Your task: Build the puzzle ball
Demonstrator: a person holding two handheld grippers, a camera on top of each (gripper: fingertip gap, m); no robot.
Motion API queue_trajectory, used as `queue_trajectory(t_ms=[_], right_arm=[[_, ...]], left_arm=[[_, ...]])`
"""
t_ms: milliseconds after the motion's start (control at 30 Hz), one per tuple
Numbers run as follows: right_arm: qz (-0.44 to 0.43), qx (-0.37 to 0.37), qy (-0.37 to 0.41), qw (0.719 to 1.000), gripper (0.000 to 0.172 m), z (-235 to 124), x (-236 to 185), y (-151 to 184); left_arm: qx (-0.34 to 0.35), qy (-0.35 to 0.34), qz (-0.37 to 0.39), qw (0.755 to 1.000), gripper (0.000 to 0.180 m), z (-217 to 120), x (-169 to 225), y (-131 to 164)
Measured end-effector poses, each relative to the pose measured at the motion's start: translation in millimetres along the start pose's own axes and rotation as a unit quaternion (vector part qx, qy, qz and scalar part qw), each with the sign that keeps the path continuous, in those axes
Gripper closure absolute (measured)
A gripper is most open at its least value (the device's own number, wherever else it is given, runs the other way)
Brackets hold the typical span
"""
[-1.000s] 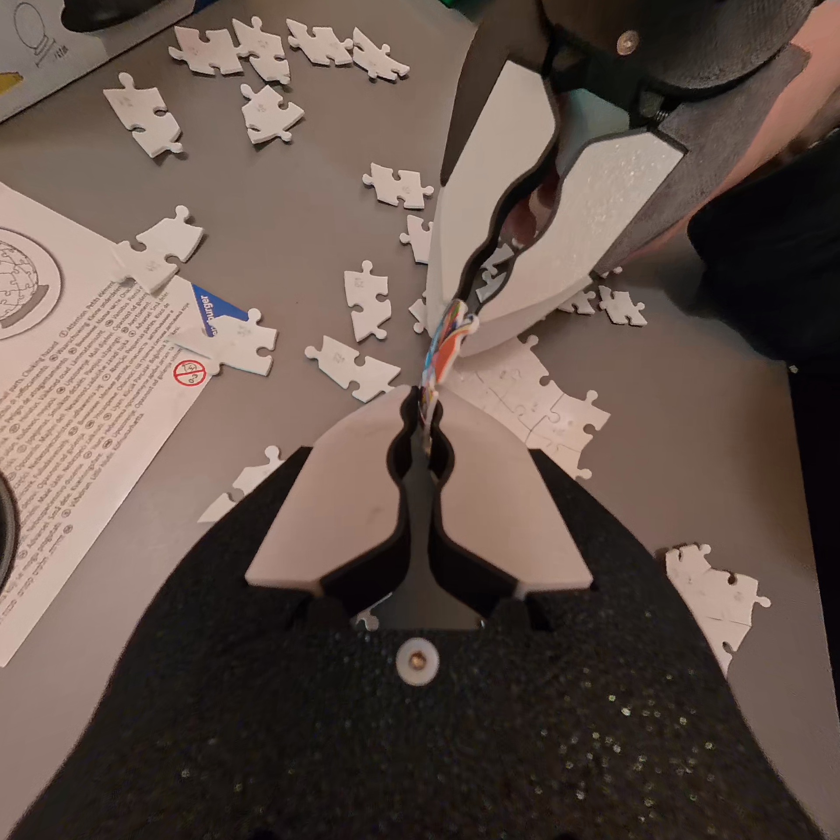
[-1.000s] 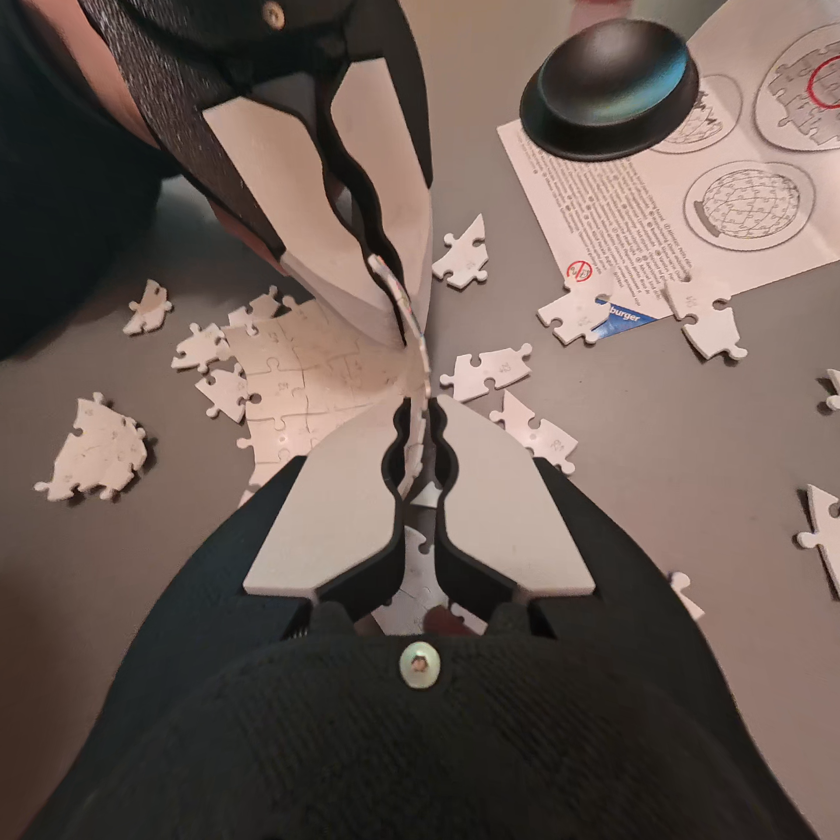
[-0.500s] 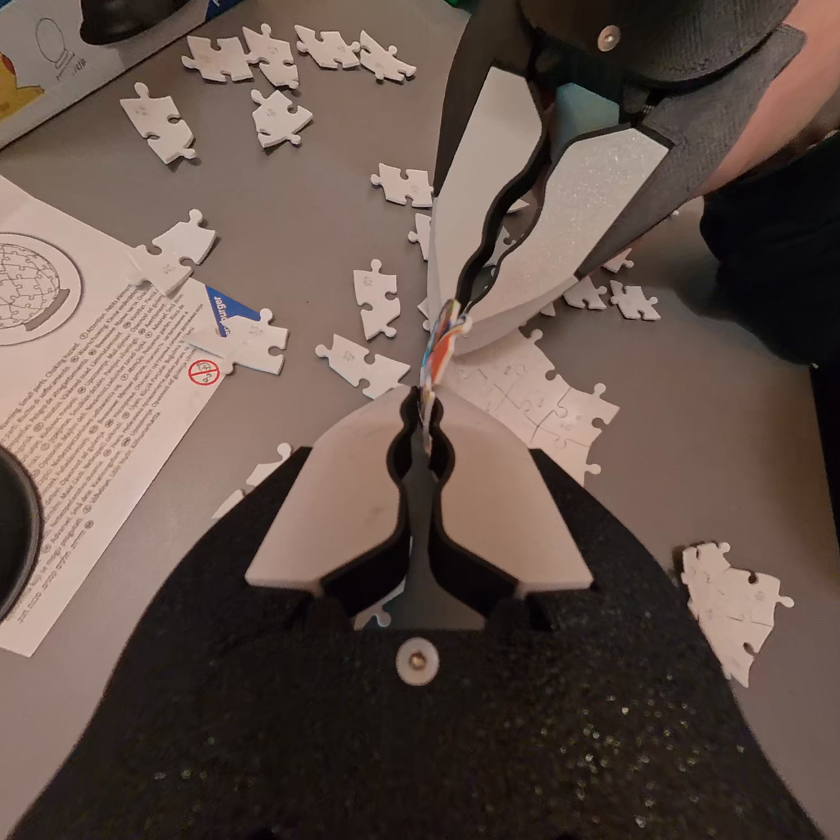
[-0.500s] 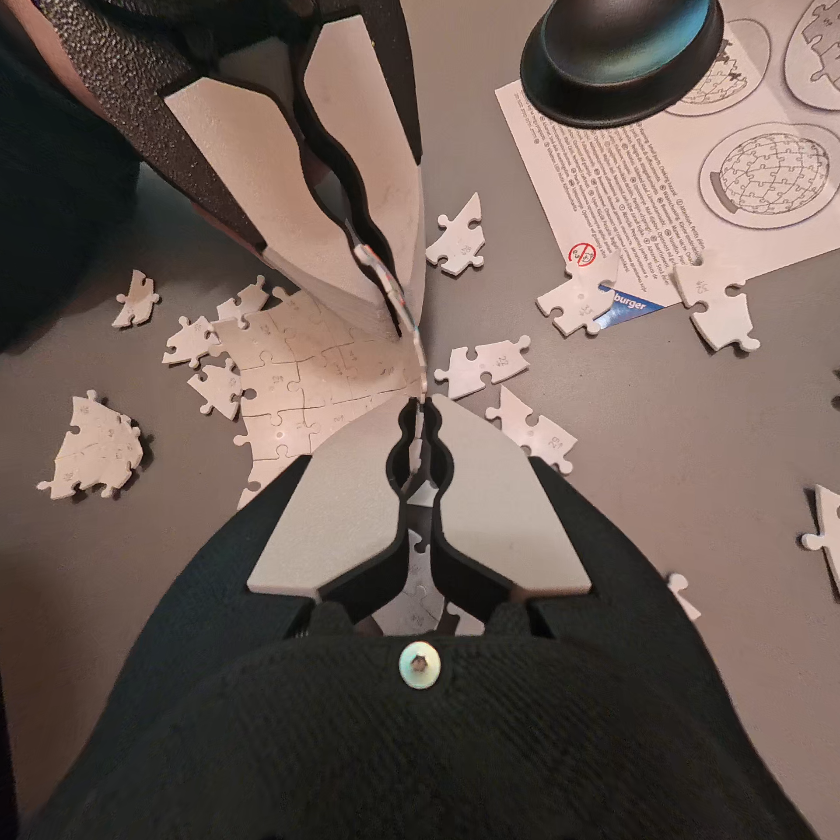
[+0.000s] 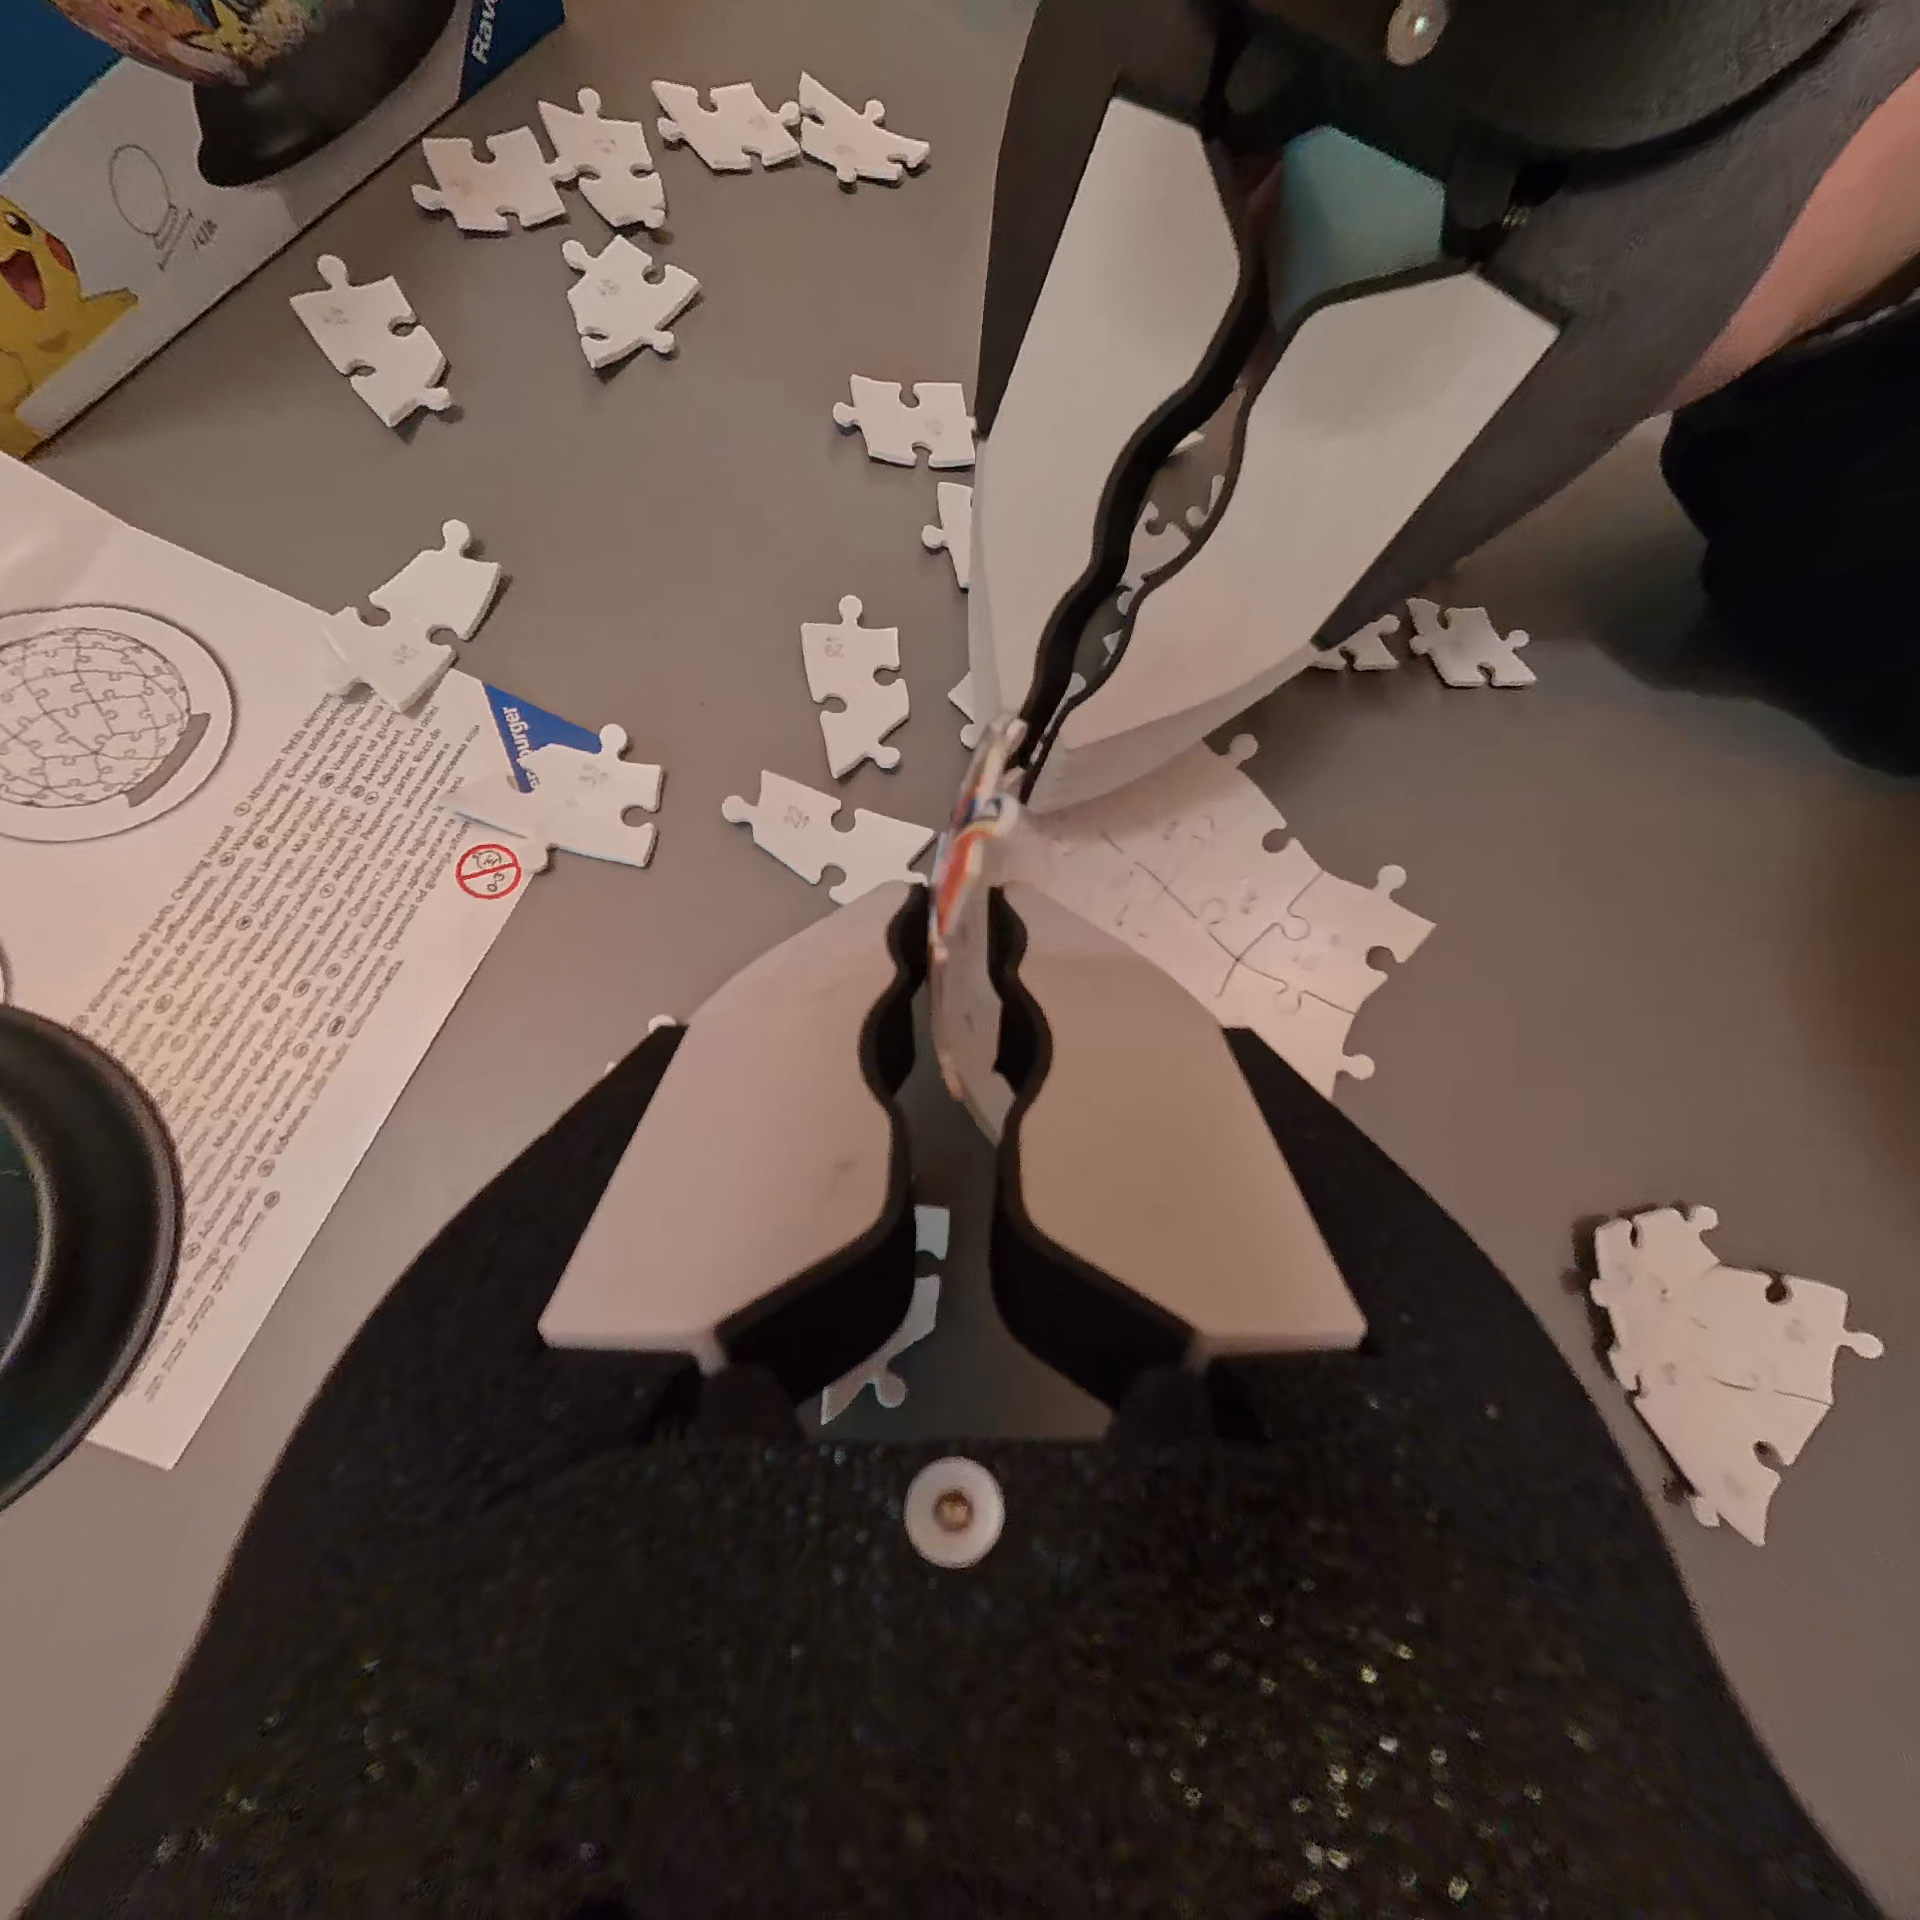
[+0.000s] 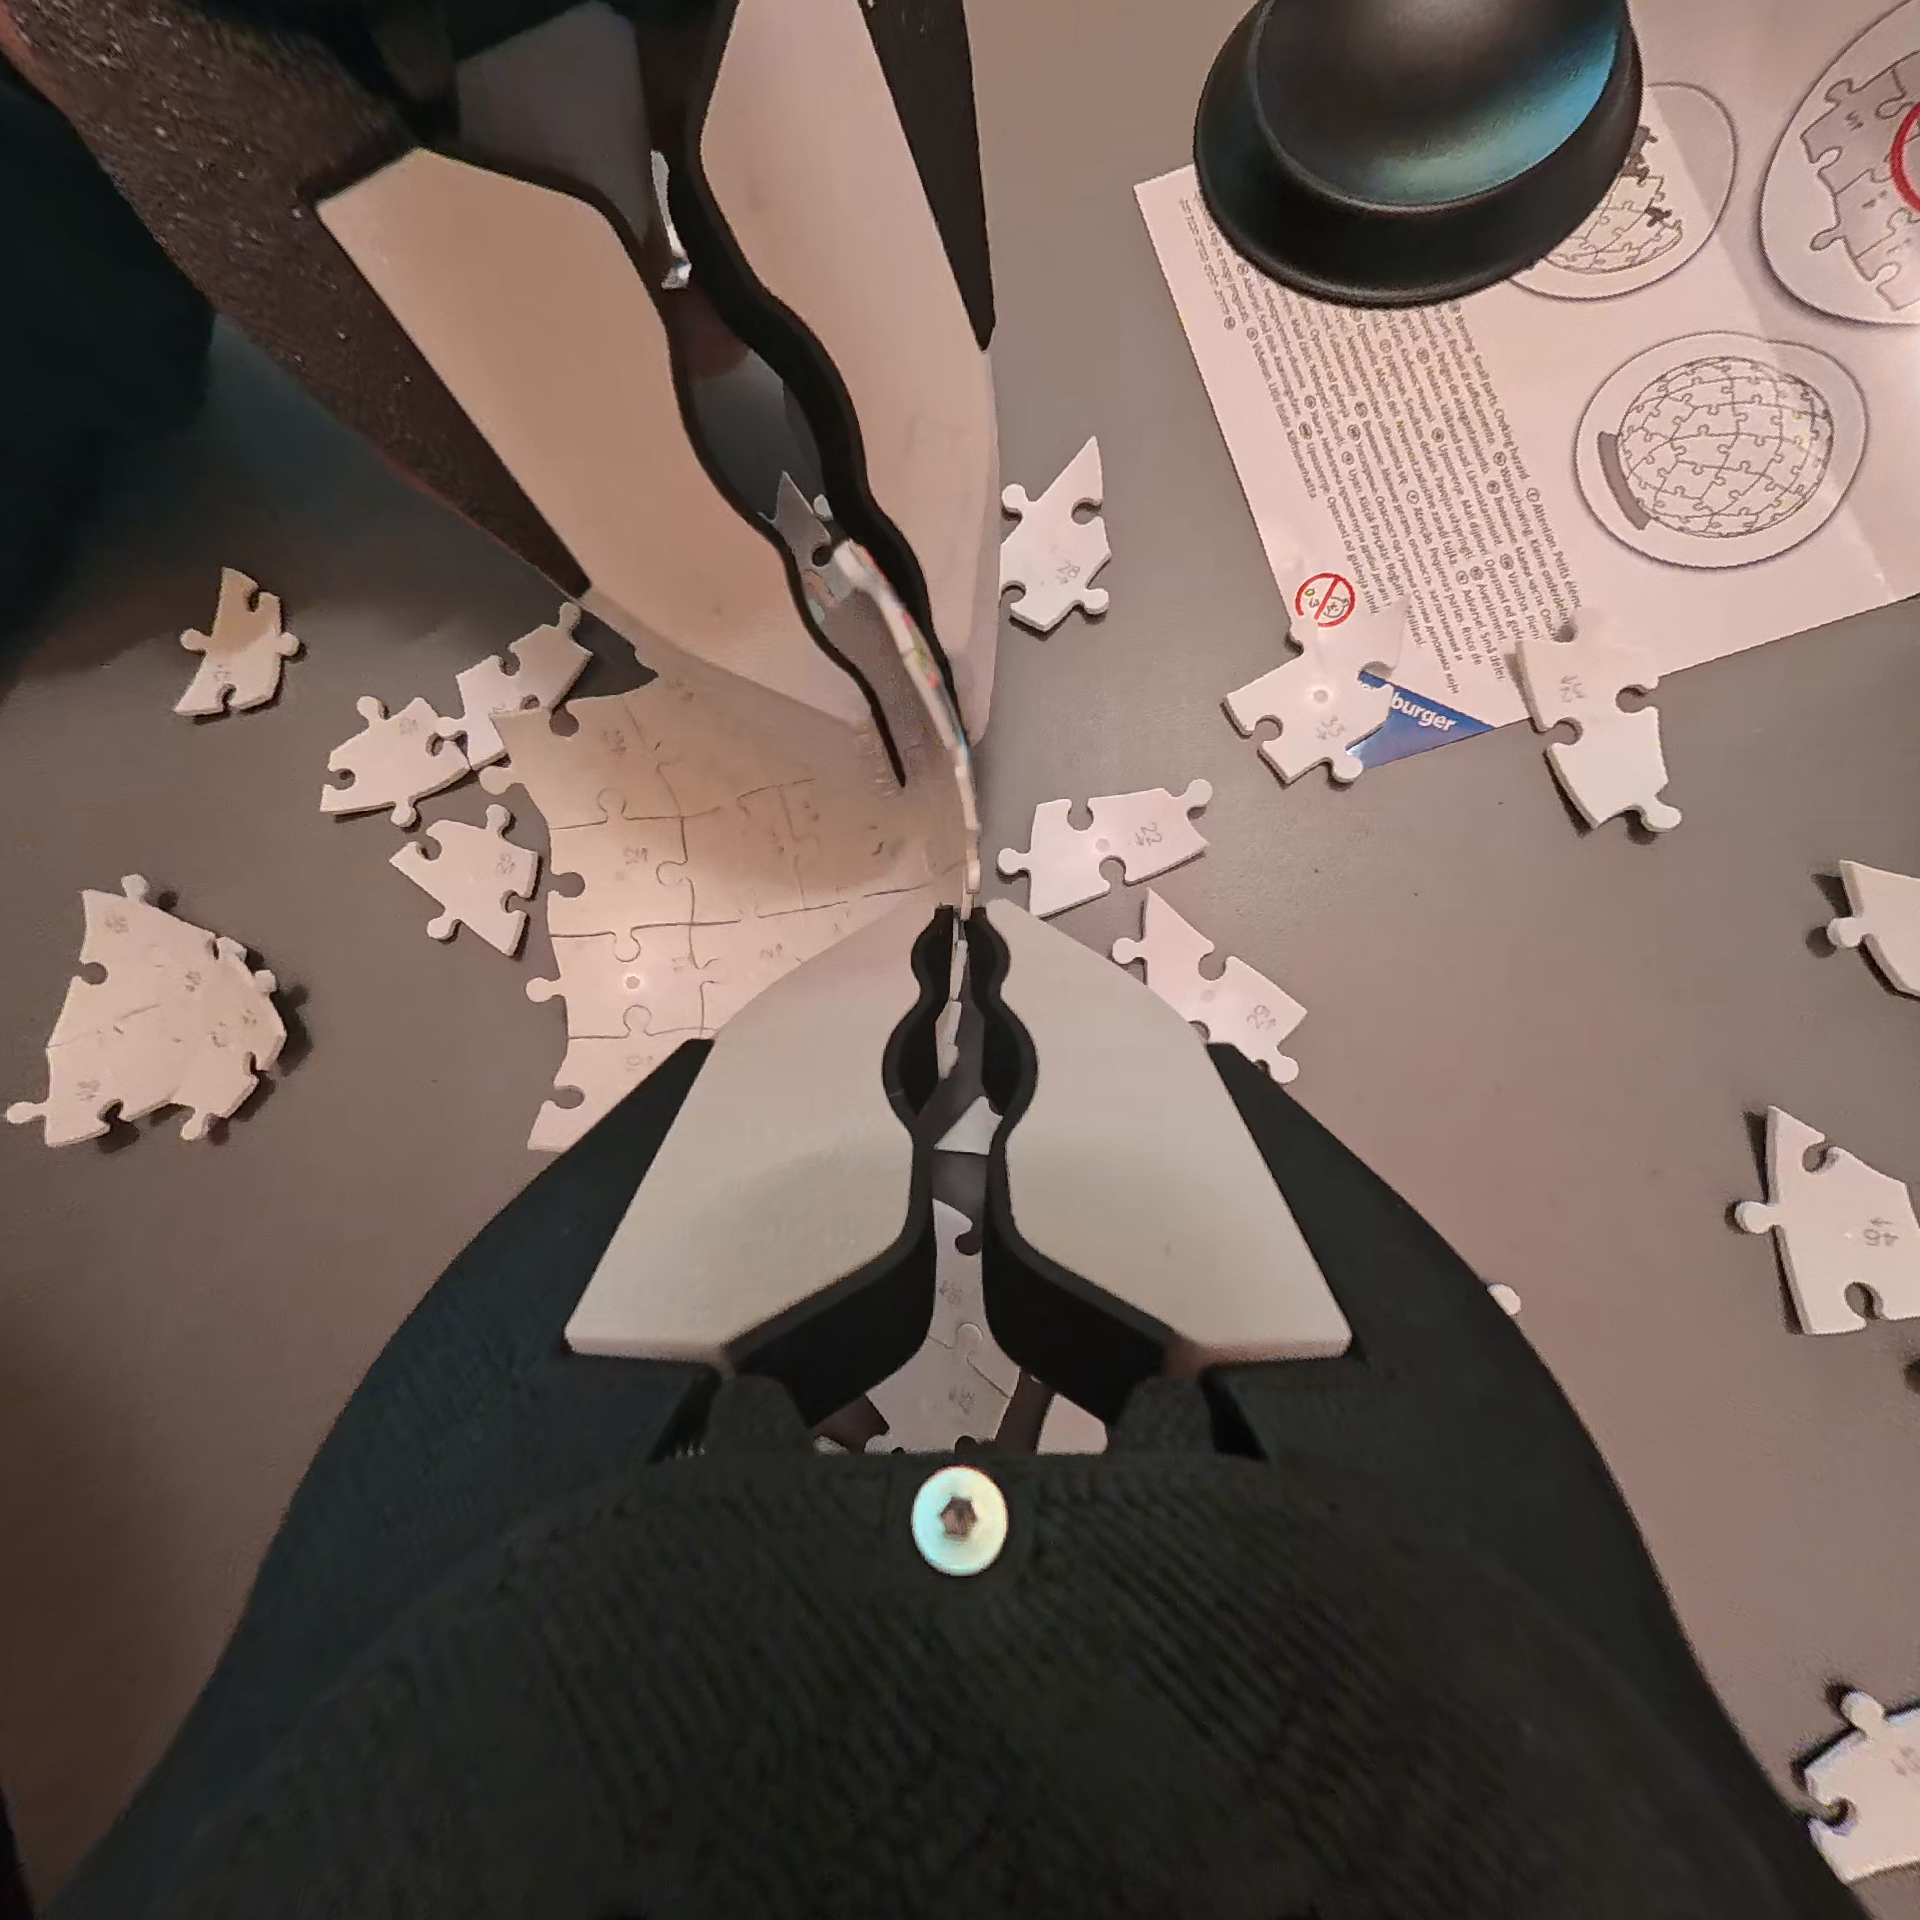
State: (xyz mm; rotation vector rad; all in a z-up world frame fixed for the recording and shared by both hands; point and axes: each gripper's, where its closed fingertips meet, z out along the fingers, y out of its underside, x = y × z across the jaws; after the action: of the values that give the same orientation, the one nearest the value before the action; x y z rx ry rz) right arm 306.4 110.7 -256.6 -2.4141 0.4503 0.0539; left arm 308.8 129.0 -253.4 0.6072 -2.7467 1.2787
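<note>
Left wrist view shows the left gripper [image 5: 961, 914] with its jaws a little apart; a puzzle piece [image 5: 961, 883] stands on edge between them, its printed colour side facing left, and a narrow gap shows beside it, so the pads do not seem to press on it. Opposite, the right gripper [image 5: 1023, 764] comes down from above with its jaws nearly together, pinching the far end of that edge-on bit of puzzle. In the right wrist view the right gripper [image 6: 961, 914] is pressed onto the thin white edge of a joined puzzle sheet [image 6: 675, 831], which curves up from the grey table [image 6: 1455, 1039] and runs on between the left gripper's fingers [image 6: 914, 520] above.

The sheet is white on its back, with faint numbers, and made of several interlocked pieces. One smaller joined cluster [image 6: 156, 1018] lies well apart to the left. About ten loose white pieces [image 6: 1112, 842] are scattered around in that view. One instruction leaflet [image 6: 1558, 468] lies at the upper right, with one black round stand [image 6: 1413, 135] on it. One puzzle box [image 5: 156, 208] sits at the far left corner.
</note>
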Motion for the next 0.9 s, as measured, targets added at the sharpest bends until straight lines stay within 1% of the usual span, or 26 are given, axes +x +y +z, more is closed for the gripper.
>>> queue_trajectory(t_ms=[133, 233, 533, 700, 733, 833, 900], right_arm=[[-0.009, 0.0, 0.002, 1.0, 0.169, 0, -3, -3], [-0.021, -0.001, 0.002, 1.0, 0.169, -1, -5, -4], [-0.041, 0.006, -0.008, 0.999, 0.169, -1, -9, -5], [-0.056, 0.007, -0.01, 0.998, 0.168, 1, -10, -3], [-0.06, 0.011, -0.009, 0.998, 0.166, 0, -11, -4], [-0.063, 0.039, 0.0, 0.997, 0.155, -6, -8, -11], [-0.069, 0.048, -0.002, 0.996, 0.153, -7, -8, -13]], left_arm=[[0.008, -0.004, -0.001, 1.0, 0.171, 0, -1, -4], [0.006, 0.004, 0.002, 1.0, 0.176, 2, 2, -2], [0.006, 0.054, -0.032, 0.998, 0.179, -1, 7, 1], [-0.012, 0.043, -0.012, 0.999, 0.179, 0, 8, 4], [-0.011, 0.044, -0.012, 0.999, 0.179, 0, 9, 3], [-0.005, 0.044, -0.011, 0.999, 0.179, -1, 8, 2], [-0.001, 0.046, -0.005, 0.999, 0.179, -2, 9, 1]])
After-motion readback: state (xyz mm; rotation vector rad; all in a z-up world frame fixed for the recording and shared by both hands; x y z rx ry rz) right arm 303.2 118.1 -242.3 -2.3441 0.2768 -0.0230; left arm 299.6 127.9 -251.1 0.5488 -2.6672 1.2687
